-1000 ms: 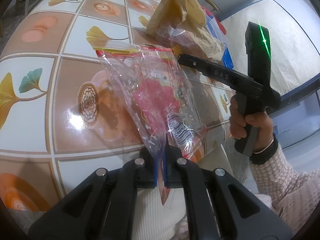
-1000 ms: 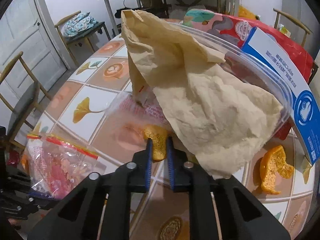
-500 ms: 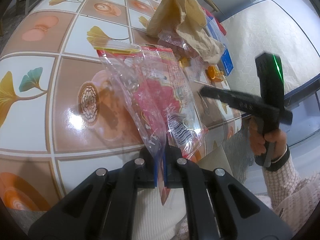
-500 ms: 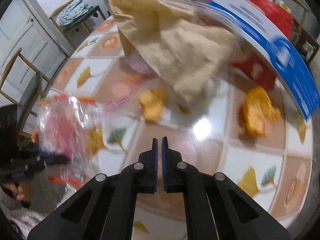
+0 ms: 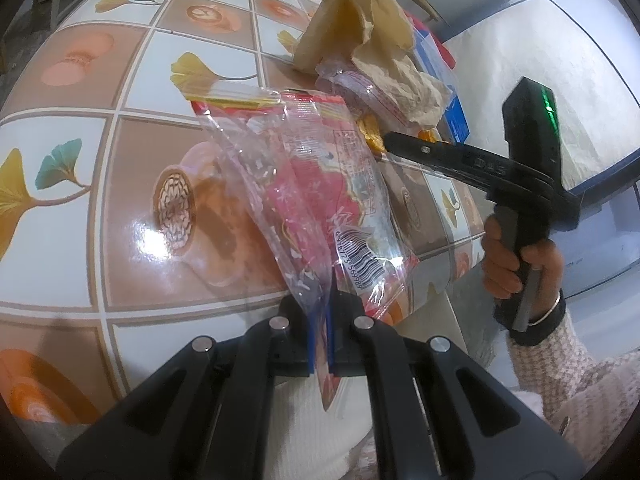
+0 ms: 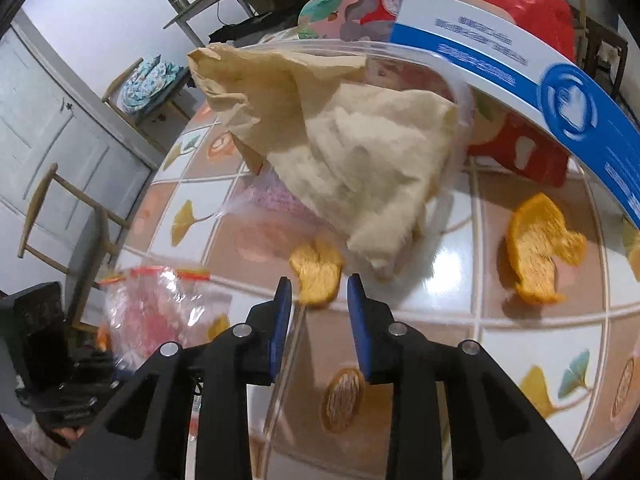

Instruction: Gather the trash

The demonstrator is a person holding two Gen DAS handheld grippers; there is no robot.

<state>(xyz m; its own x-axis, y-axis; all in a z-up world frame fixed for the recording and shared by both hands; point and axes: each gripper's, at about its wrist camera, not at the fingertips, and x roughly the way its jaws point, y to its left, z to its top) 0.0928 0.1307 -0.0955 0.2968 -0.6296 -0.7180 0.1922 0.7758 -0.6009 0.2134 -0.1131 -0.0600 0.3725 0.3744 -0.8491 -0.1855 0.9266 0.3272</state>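
Observation:
My left gripper [image 5: 320,336] is shut on the edge of a clear plastic bag [image 5: 312,184] with red print and a barcode, which slants up off the tiled table [image 5: 120,160]. The same bag [image 6: 160,304] shows at lower left in the right wrist view. My right gripper [image 6: 319,300] is opening, and a small orange peel [image 6: 316,270] lies on the table between its fingertips, with the pads clear of it. In the left wrist view the right gripper [image 5: 390,142] reaches in from the right, held by a hand. A second, larger peel [image 6: 540,252] lies to the right.
A crumpled brown paper bag [image 6: 340,132] sticks out of a clear zip bag with a blue-and-white label [image 6: 520,76], just beyond the small peel. Behind them lies a red package [image 6: 520,148]. Wooden chairs and a white door stand left of the table.
The right gripper swung away from the pile with its jaws shut, then came back to the small peel with its jaws apart. The left gripper and its bag have not moved.

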